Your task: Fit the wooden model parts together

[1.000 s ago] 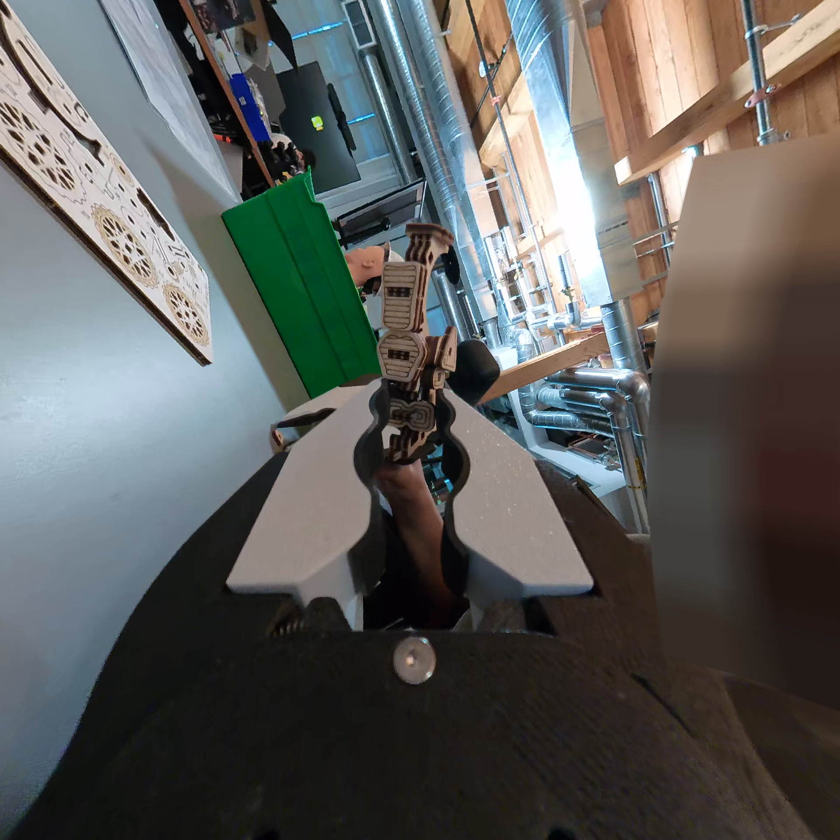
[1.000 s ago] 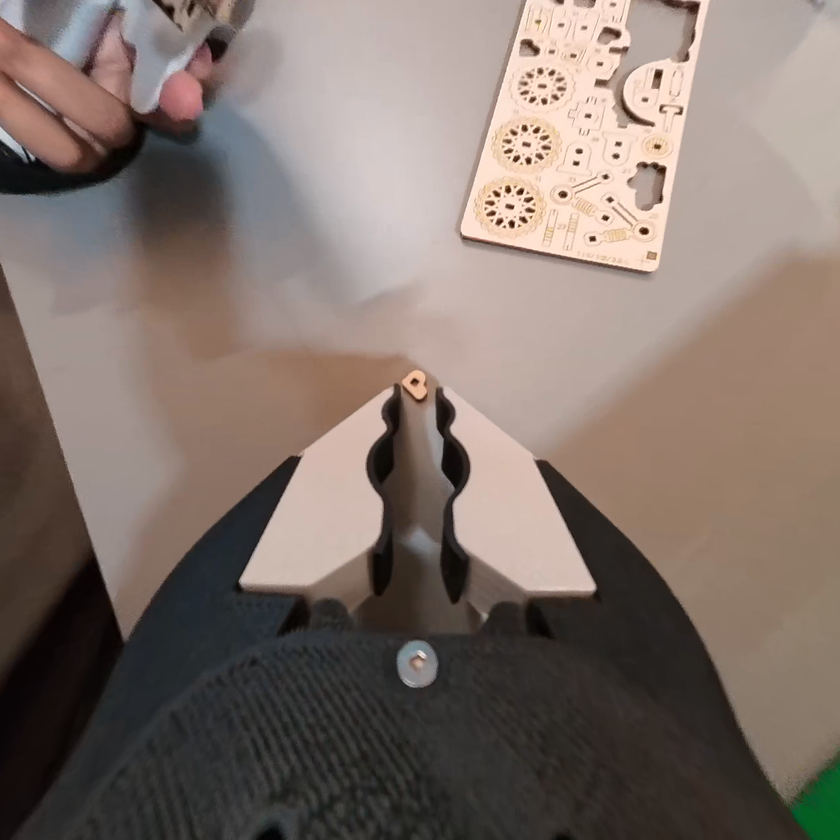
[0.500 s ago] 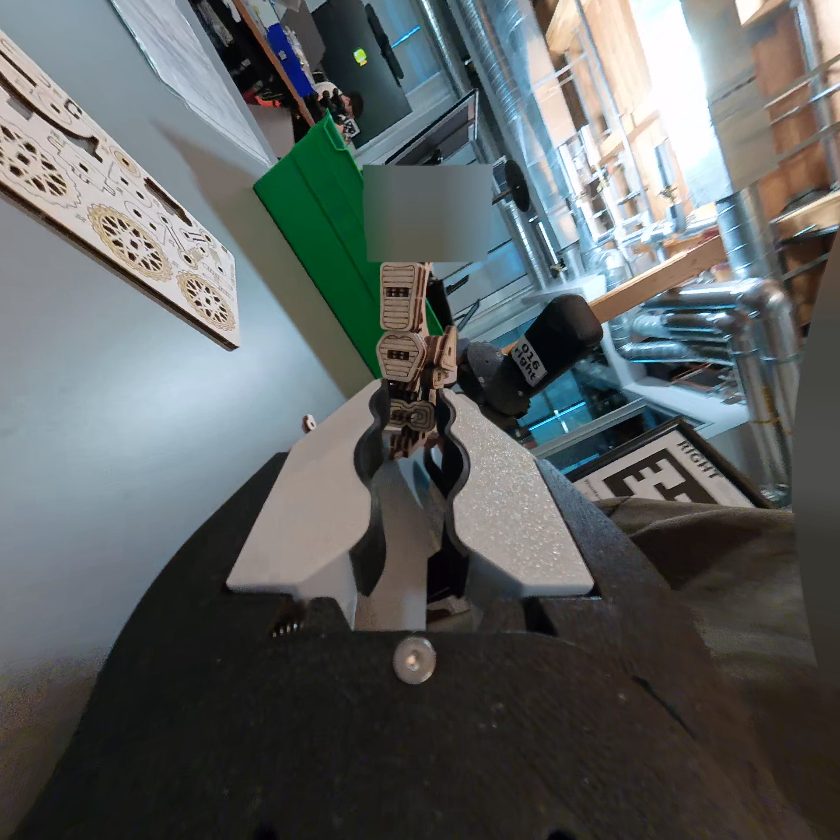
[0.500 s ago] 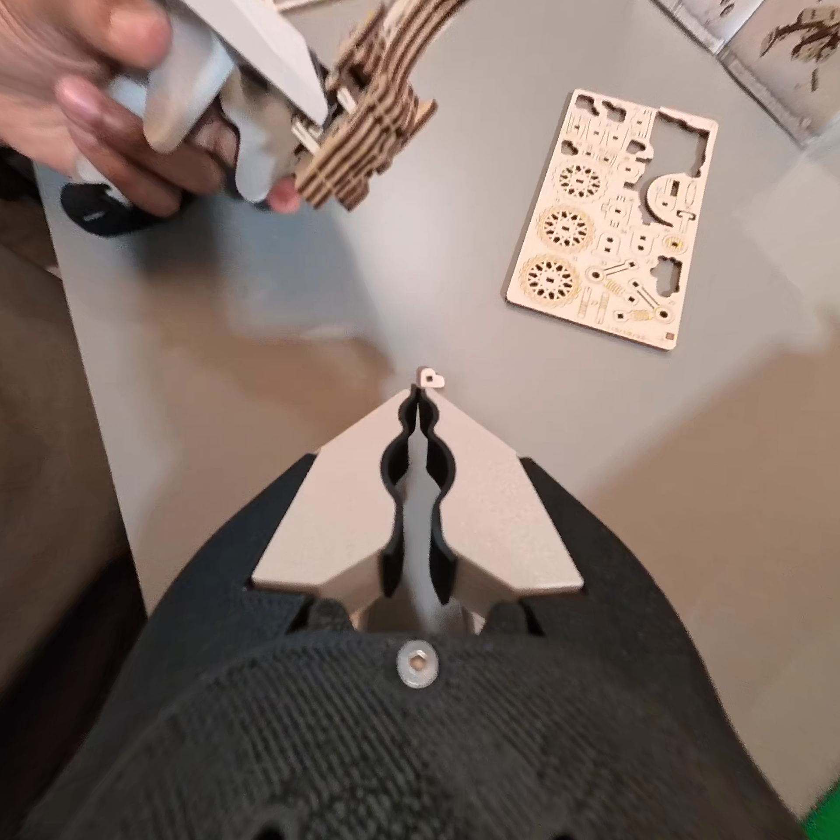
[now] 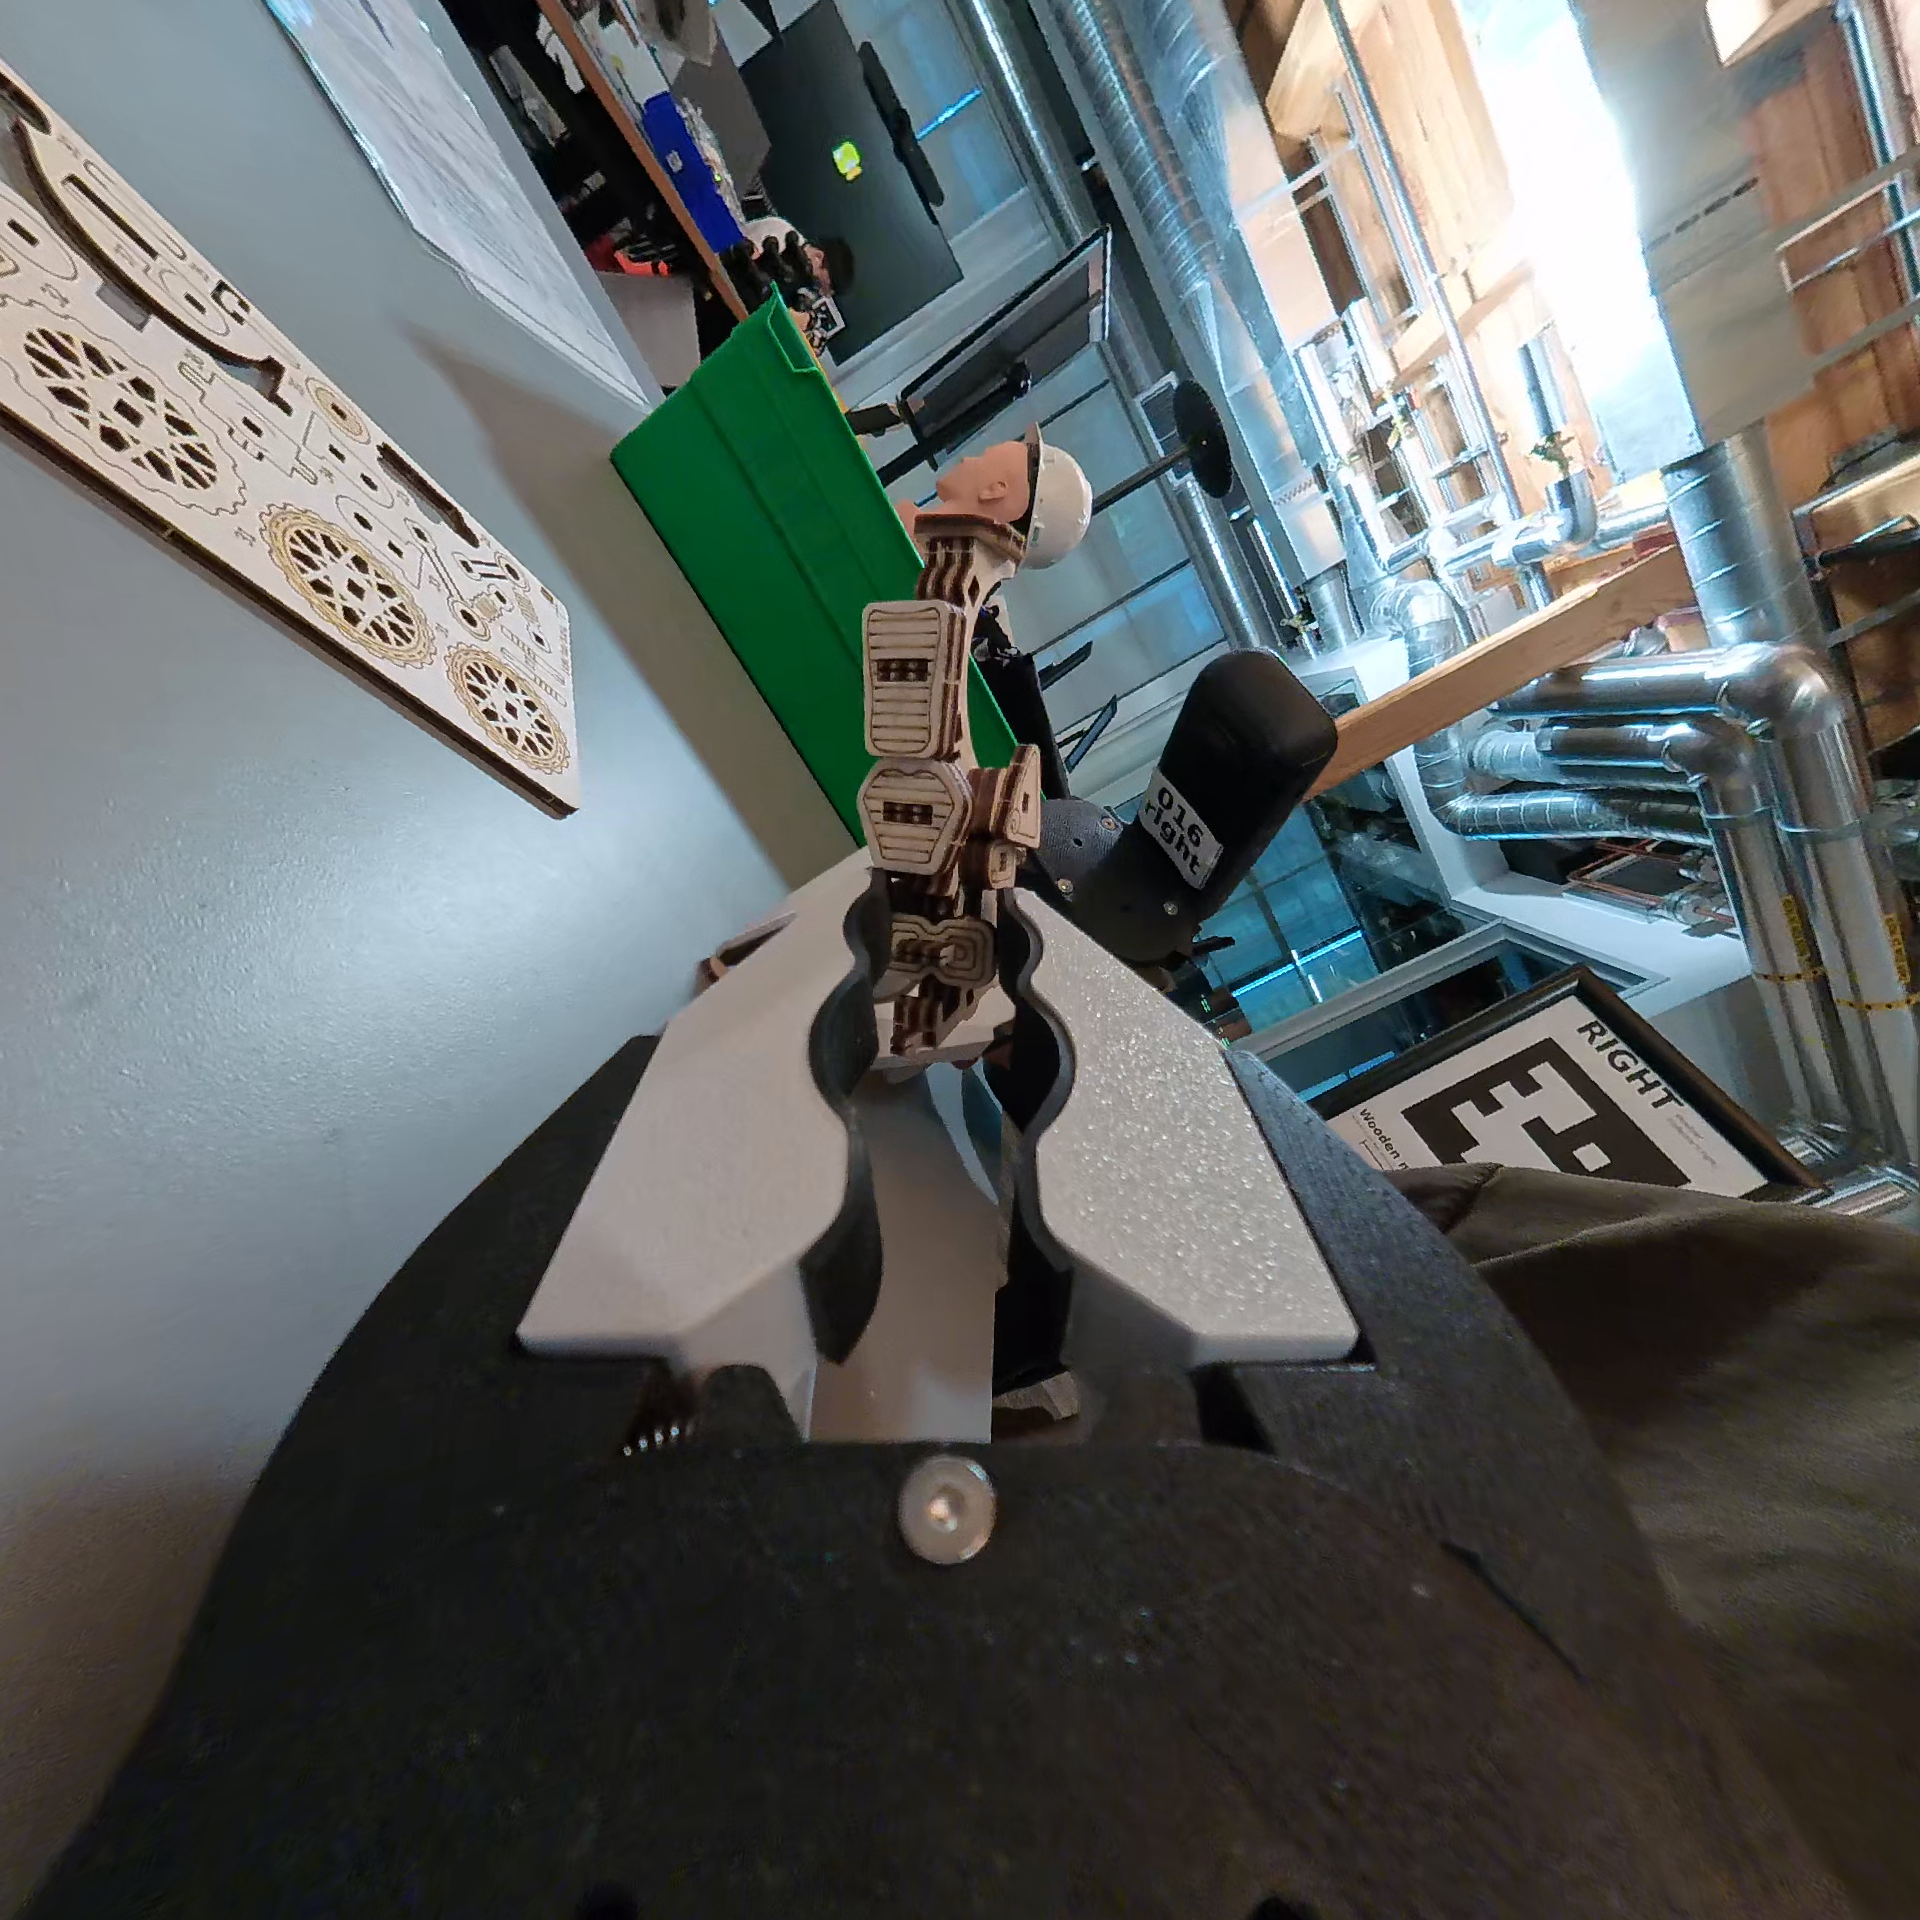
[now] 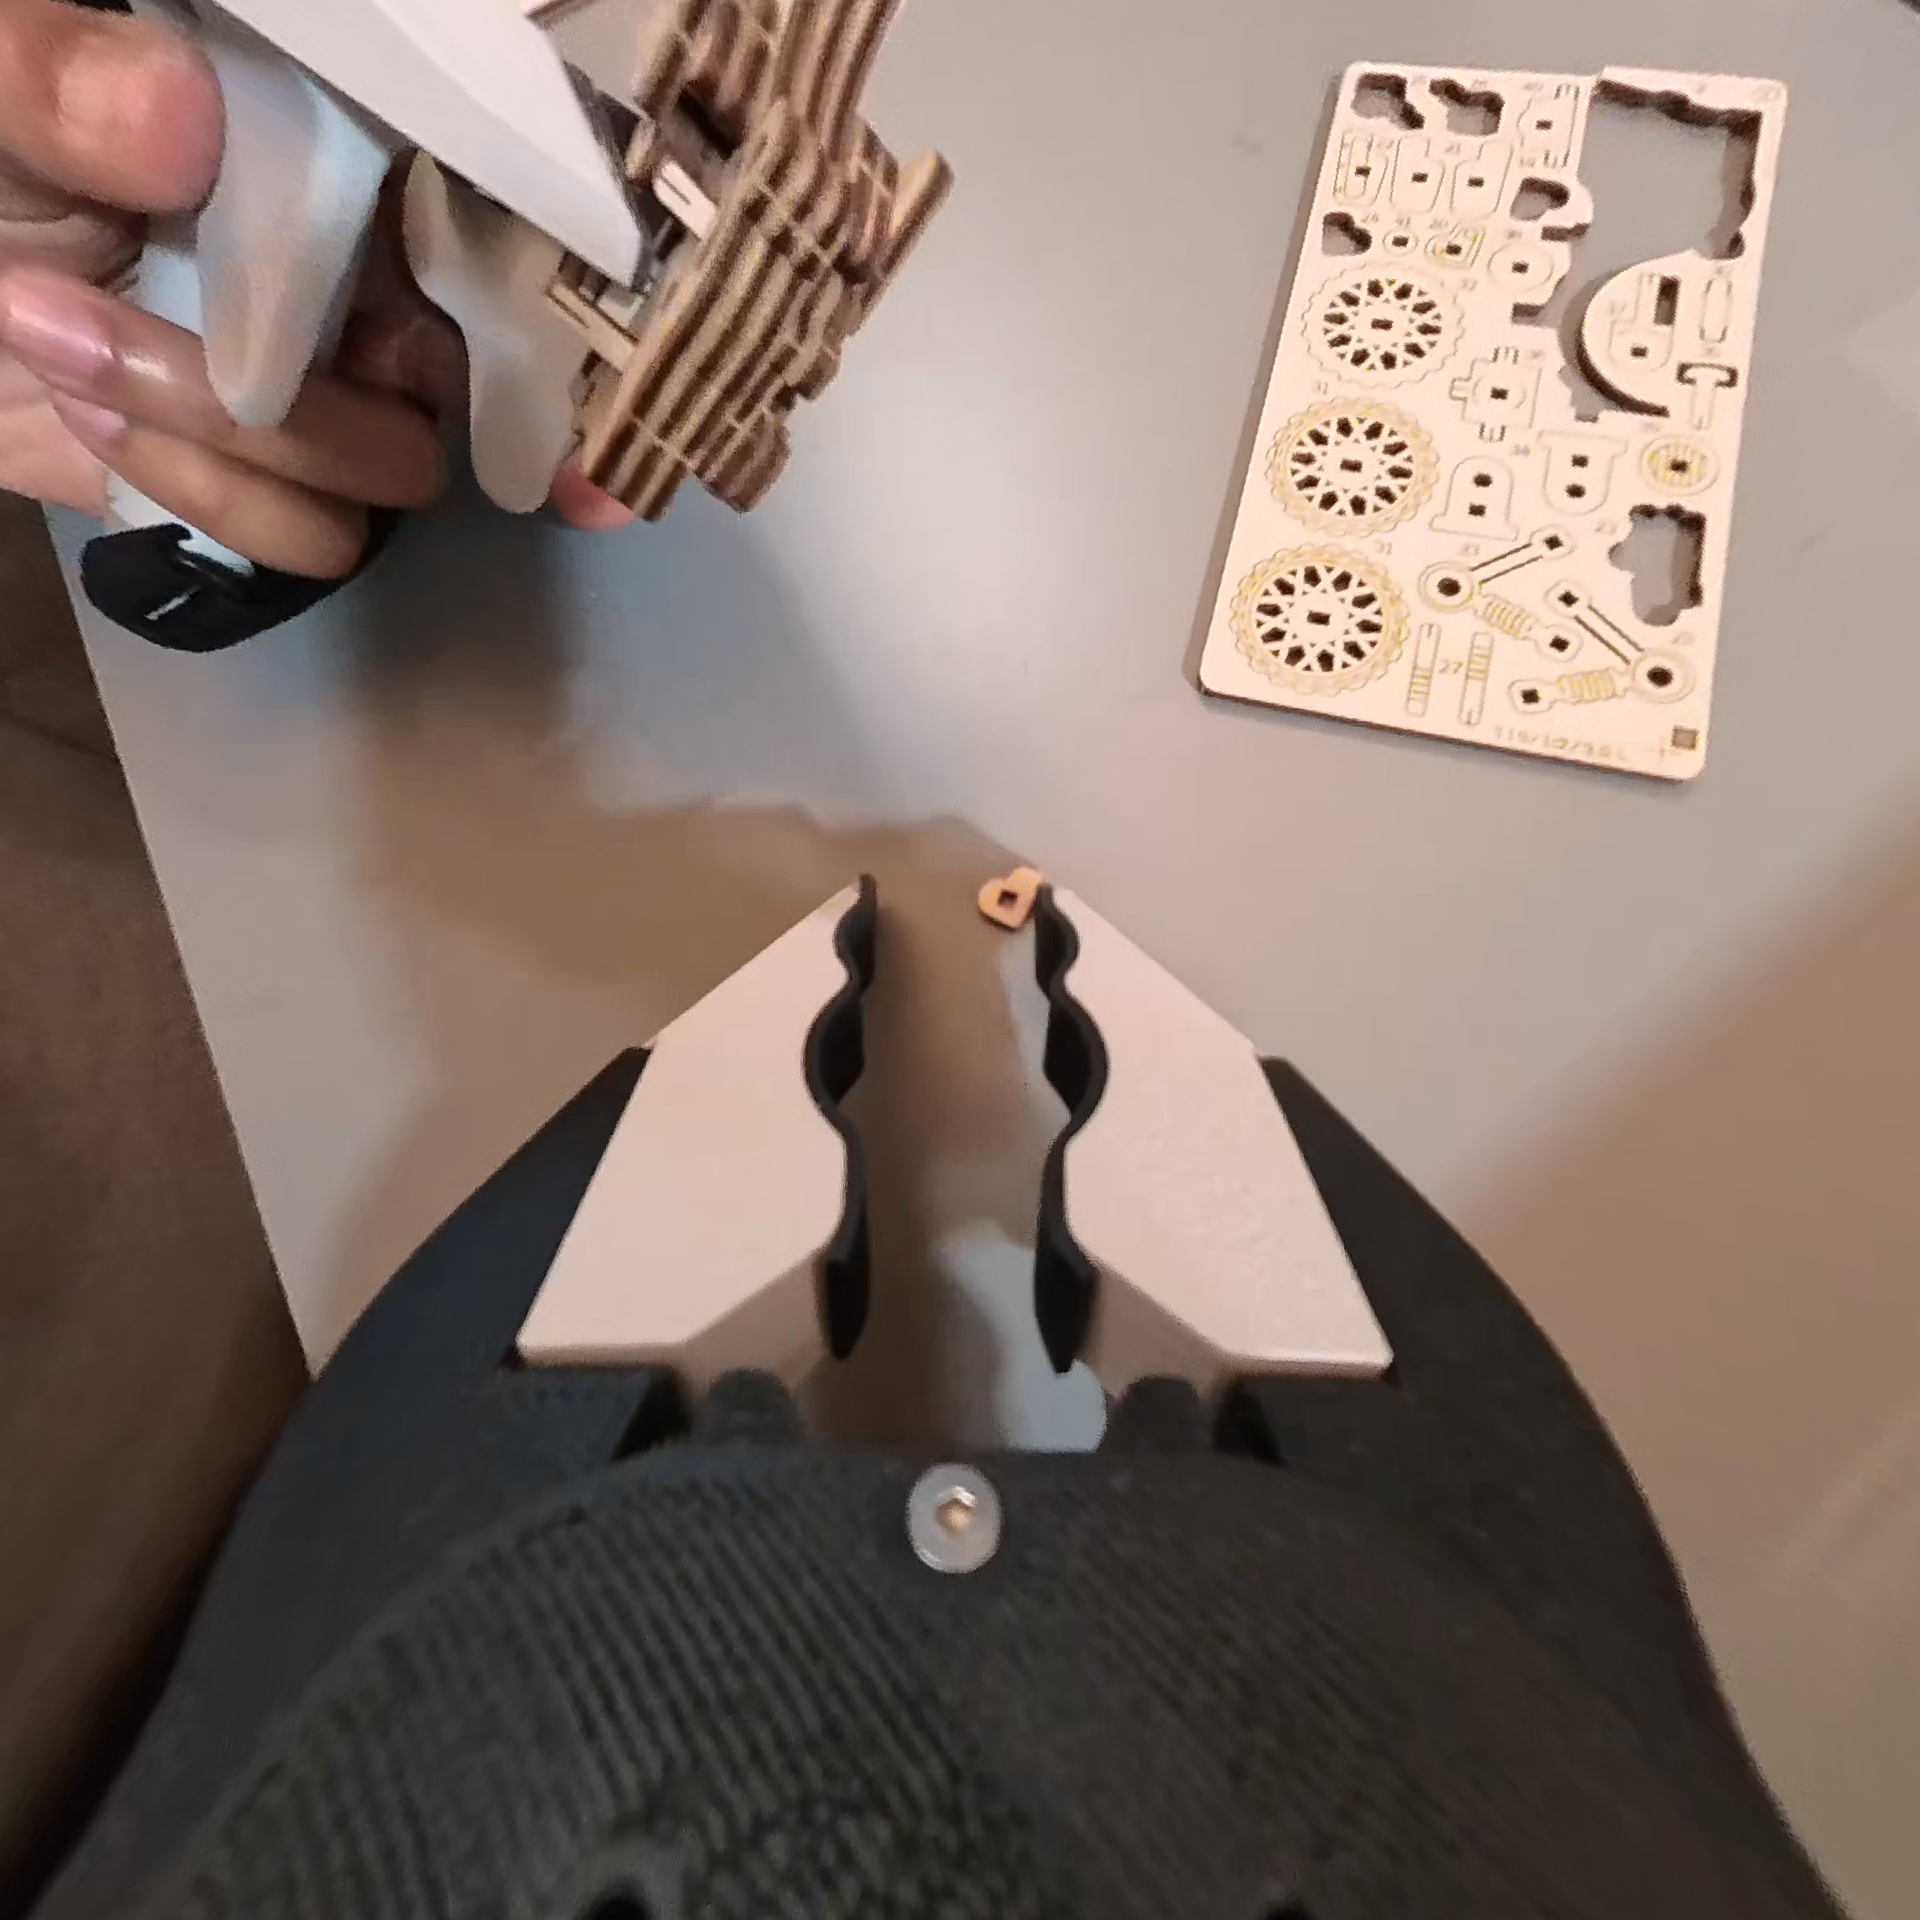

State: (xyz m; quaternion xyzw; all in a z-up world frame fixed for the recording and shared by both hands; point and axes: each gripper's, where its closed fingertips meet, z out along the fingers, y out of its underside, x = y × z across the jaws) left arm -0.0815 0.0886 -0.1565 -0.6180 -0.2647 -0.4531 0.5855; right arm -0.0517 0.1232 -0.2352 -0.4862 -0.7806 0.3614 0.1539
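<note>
The left gripper is clamped on a layered wooden model assembly, its ridged black pads pressing the lower end while the rest stands up past the fingertips. In the right wrist view the same assembly appears at the upper left, held above the grey table between the left gripper's pale fingers, with a person's hand wrapped round the handle.

The right gripper hangs over the table with its jaws spread apart and nothing between them. A small loose wooden piece lies flat on the table just off the tip of its right finger; whether finger and piece touch cannot be told. In the left wrist view the right gripper's black handle shows beyond the assembly.

Farther out on the table lies a laser-cut wooden parts sheet, flat, with spoked wheels and small links still in it and several cut-outs already vacant. The same sheet runs along the left edge of the left wrist view. Beyond it stands a green bin, and a framed black-and-white marker card leans at the right.
</note>
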